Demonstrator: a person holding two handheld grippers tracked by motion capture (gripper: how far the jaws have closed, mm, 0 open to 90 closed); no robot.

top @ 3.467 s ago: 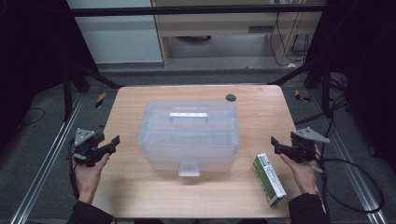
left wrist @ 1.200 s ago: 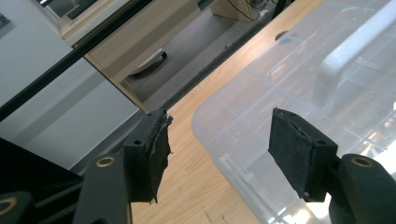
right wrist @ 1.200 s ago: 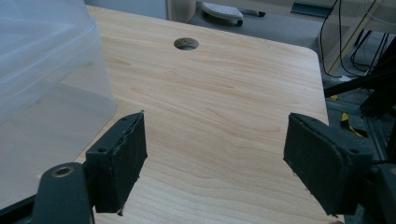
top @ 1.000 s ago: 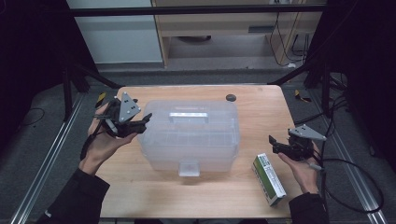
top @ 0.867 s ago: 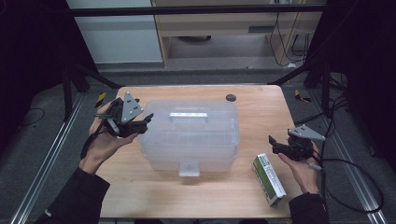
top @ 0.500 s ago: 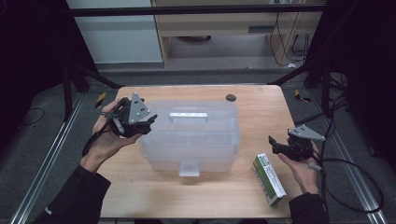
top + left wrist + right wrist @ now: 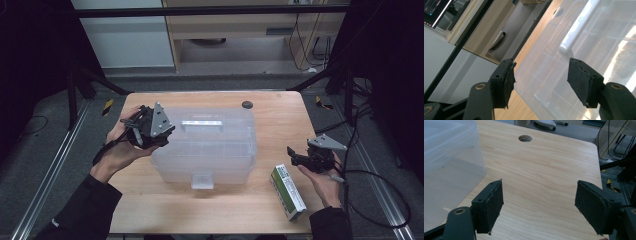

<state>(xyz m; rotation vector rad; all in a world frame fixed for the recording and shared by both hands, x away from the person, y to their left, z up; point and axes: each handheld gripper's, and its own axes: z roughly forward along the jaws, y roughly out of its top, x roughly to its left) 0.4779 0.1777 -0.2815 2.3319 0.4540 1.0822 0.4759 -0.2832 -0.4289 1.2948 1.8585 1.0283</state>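
A clear plastic storage box (image 7: 207,145) with a white lid handle (image 7: 201,123) and a front latch (image 7: 202,181) stands in the middle of the wooden table (image 7: 150,210). My left gripper (image 7: 162,134) is raised at the box's left top corner, open, its jaws over the lid's left edge (image 7: 541,75) with the handle (image 7: 576,27) beyond them. My right gripper (image 7: 295,156) is open near the table's right edge, nothing between its jaws (image 7: 539,205), the box's wall (image 7: 449,170) off to its left. A green and white carton (image 7: 288,191) lies flat just in front of the right gripper.
A round cable hole (image 7: 246,104) sits in the table's far right part, the cable hole (image 7: 525,138) also lying ahead of the right gripper. Black frame legs stand at both sides of the table. A cable (image 7: 380,195) trails from the right gripper off the table's right edge.
My left gripper rose from the table's left edge and moved right and forward to the box's top left corner. The right gripper shifted slightly left and has stayed open.
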